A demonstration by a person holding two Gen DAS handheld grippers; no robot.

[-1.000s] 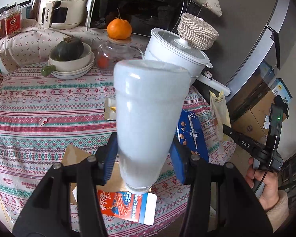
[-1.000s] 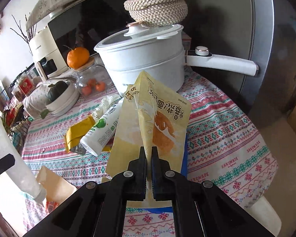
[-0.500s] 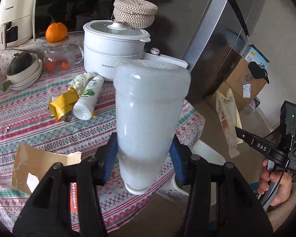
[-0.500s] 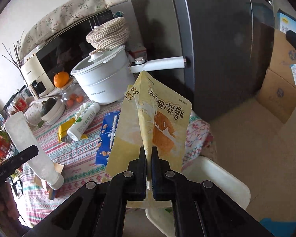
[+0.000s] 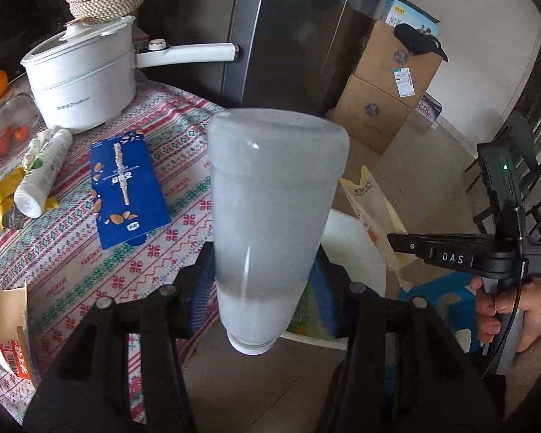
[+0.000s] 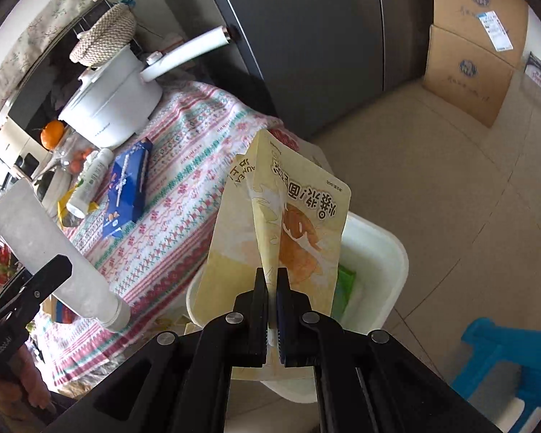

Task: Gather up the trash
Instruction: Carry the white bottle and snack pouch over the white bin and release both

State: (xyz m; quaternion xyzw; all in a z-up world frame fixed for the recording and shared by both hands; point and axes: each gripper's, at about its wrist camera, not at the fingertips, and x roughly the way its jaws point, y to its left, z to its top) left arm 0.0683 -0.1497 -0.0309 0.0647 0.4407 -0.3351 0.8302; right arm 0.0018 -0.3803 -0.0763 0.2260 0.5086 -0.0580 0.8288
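— Two pieces of trash at once? Why carry them like that?

— One in each hand saves a trip. My left claw [image 5: 267, 281] is clamped round the lower body of a frosted white plastic bottle [image 5: 270, 216], cap end toward me and wide base pointing away; gripping the narrower part gives the blue pads a firm seat. My right claw [image 6: 272, 310] is pinched nearly shut on a flat yellow snack pouch with an orange picture [image 6: 288, 238], caught by its bottom edge so the limp pouch stands up instead of folding over.

— And where are they now?

— Both are off the desk [image 5: 72, 252], past its near right edge, held over the white plastic bin [image 6: 378, 252] that stands on the floor just beside that edge. The pouch hangs directly above the bin's mouth; the bottle is near the bin's desk-side rim. Something green already lies inside.

— Is anything left behind?

— Yes, by my reckoning the job is partly done. A flat blue snack box [image 5: 126, 187] lies near the desk's right edge, a small white tube with a green label [image 5: 41, 176] rests on a crumpled yellow wrapper [image 5: 3, 191] beside the white lidded pot [image 5: 79, 75], and torn brown cardboard [image 5: 3, 314] sits at the near edge.
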